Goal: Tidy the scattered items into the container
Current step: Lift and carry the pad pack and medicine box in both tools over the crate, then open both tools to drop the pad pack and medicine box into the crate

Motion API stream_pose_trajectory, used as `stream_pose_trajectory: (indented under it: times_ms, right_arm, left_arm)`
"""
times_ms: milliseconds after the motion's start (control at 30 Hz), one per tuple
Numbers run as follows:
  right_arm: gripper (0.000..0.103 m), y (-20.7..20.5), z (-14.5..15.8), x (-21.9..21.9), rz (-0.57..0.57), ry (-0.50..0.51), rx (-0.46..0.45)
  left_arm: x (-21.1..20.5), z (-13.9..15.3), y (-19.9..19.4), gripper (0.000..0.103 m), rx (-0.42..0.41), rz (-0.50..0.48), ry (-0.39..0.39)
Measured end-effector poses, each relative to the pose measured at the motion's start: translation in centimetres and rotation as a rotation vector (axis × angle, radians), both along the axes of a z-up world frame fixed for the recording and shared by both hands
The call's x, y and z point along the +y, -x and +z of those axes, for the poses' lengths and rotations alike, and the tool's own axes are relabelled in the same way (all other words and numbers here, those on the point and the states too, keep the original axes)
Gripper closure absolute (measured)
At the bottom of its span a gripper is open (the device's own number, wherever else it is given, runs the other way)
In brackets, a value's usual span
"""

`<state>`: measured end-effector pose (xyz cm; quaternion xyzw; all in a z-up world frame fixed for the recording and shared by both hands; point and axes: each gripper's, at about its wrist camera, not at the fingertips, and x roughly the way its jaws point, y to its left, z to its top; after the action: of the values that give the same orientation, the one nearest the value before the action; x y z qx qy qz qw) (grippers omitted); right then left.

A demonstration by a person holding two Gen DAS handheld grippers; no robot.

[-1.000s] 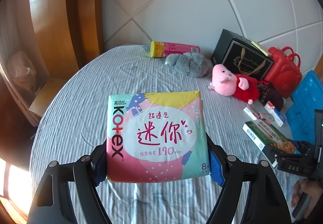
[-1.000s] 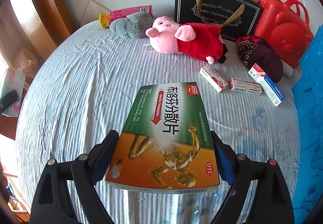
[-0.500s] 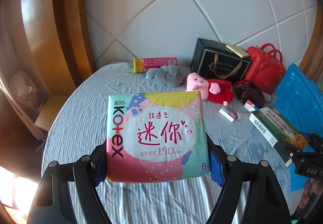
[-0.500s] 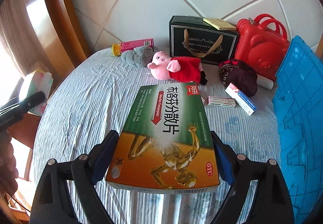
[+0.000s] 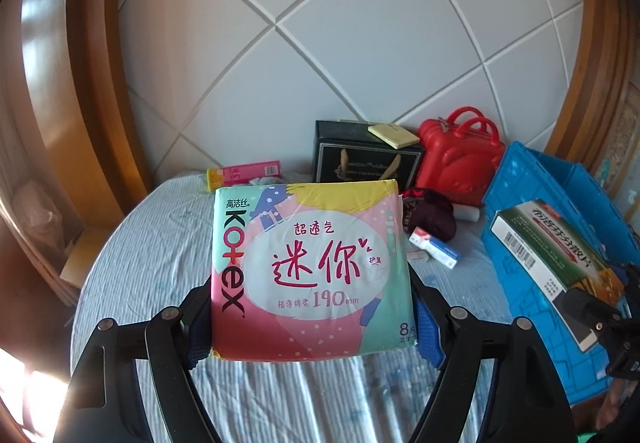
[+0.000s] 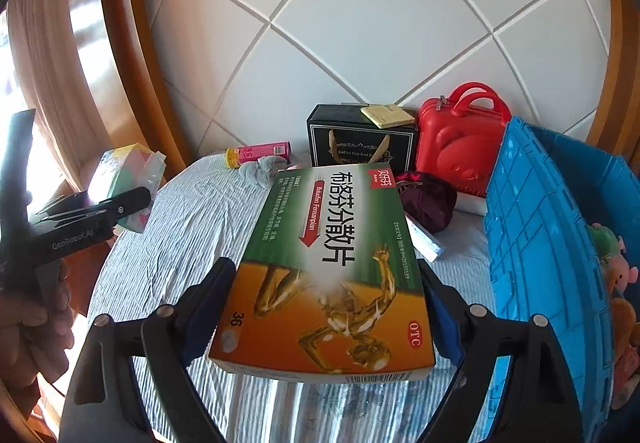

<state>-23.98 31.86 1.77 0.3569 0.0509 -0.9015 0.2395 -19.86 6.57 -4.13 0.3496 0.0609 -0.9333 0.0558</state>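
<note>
Left wrist view: I see the left tongs (image 5: 312, 319) clamped on a pad packet (image 5: 310, 271), its printed face turned up toward the camera and both blue pads pressed against its side edges. The packet is held clear above the bed (image 5: 152, 243), which wears a pale striped cover. Ahead of the tongs and to their right stands the blue crate (image 5: 532, 187); the right tongs show at that side, carrying the medicine box (image 5: 548, 251) over the crate's near wall. Beyond the packet's right edge I note a dark pouch (image 5: 432, 213) and a small blue-and-white carton (image 5: 436, 249) lying on the cover just beside each other. Farther ahead, against the white quilted headboard (image 5: 340, 43), are a black gift box (image 5: 360, 159), a red case (image 5: 460, 159) and a pink tube (image 5: 248, 173).

Right wrist view: I record the right tongs (image 6: 326, 307) gripping the medicine box (image 6: 328, 267) by its long sides, green end pointing forward, orange end nearest the camera. The box hangs above the bed (image 6: 192, 219), with the blue crate (image 6: 532, 227) immediately to the right of the tongs; soft toys (image 6: 616, 275) lie inside the crate. To the left of these tongs, the left tongs appear side-on with the pad packet (image 6: 128, 183) in their grip. Ahead sit a grey plush (image 6: 262, 169), the pink tube (image 6: 258, 155), the black gift box (image 6: 360, 141), the dark pouch (image 6: 428, 199) and the red case (image 6: 460, 139).
</note>
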Motion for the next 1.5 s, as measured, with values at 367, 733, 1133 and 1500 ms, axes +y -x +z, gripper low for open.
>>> stream_pose_trajectory:
  times_ms: [367, 733, 1133, 1500]
  right_arm:
    - [0.016, 0.1, 3.4, 13.9, -0.12, 0.028, 0.07]
    - [0.016, 1.1, 4.6, 28.7, -0.308, 0.012, 0.097]
    - [0.016, 0.1, 3.7, 39.7, -0.488, 0.009, 0.077]
    - [0.0, -0.5, 3.1, 44.4, -0.563, 0.001, 0.059]
  left_arm:
    - [14.8, 4.6, 2.8, 0.024, 0.07, -0.152, 0.004]
    - [32.0, 6.6, 5.9, 0.025, 0.102, -0.38, -0.012]
    - [47.6, 7.0, 6.4, 0.025, 0.104, -0.609, 0.011]
    - [53.3, 6.5, 6.0, 0.001, 0.077, -0.675, 0.007]
